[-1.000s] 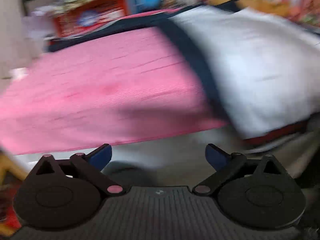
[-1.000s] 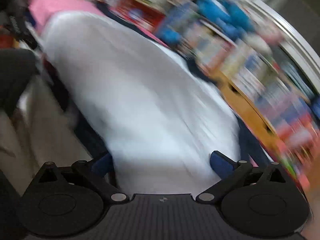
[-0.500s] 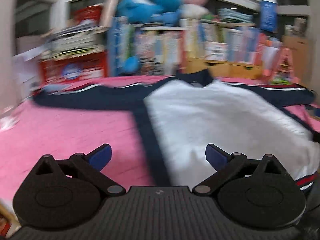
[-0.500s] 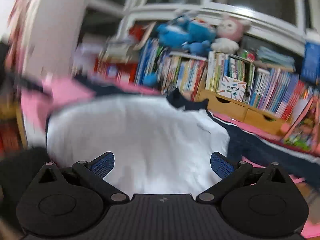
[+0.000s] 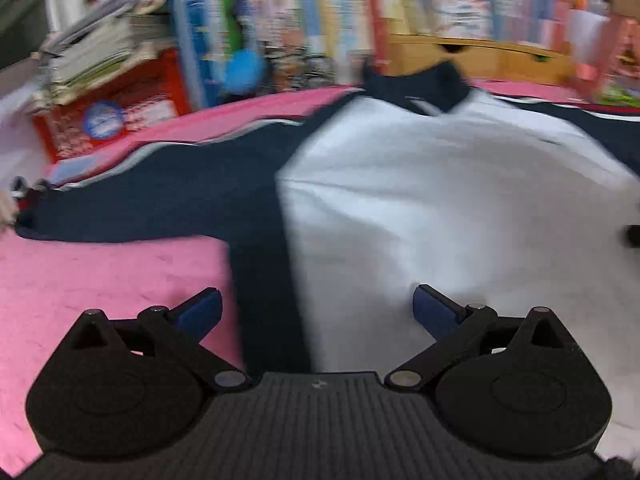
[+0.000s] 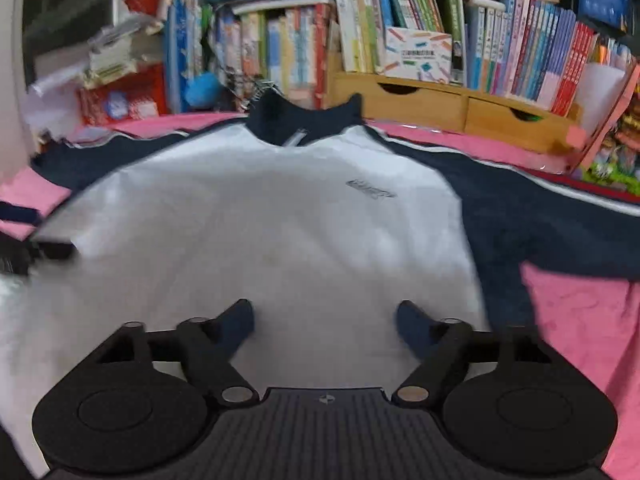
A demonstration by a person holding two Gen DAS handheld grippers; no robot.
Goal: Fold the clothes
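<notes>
Two hand-held grippers hang over a jacket spread face-up on a pink bed cover. The left gripper (image 5: pixel 316 312) stands with its jaws wide apart and nothing between them, poised above the dark side seam near the hem. The right gripper (image 6: pixel 325 322) has just been closing its jaws partway; the gap is narrower than its partner's, yet the pads press on nothing and only white cloth lies below them.

The jacket (image 6: pixel 280 216) — white body, navy sleeves and collar — lies flat with the collar (image 6: pixel 304 120) toward the far side and both sleeves thrown out sideways. The left sleeve (image 5: pixel 152 196) runs toward the cover's edge; the right sleeve (image 6: pixel 552 216) trails toward the books.

By its look the fabric is light, soft and limp: it should crease readily but sag and slide if pinched at one layer only. A hold at a sleeve cuff or shoulder seam, or at the hem corners, would likely give the cleanest fold.

Beyond the pink cover (image 5: pixel 100 280) stand a row of books (image 6: pixel 520 48), a wooden drawer unit (image 6: pixel 440 100) and a red box (image 5: pixel 120 120). They crowd the far edge close behind the collar — a sleeve swung too wide could catch on them.
</notes>
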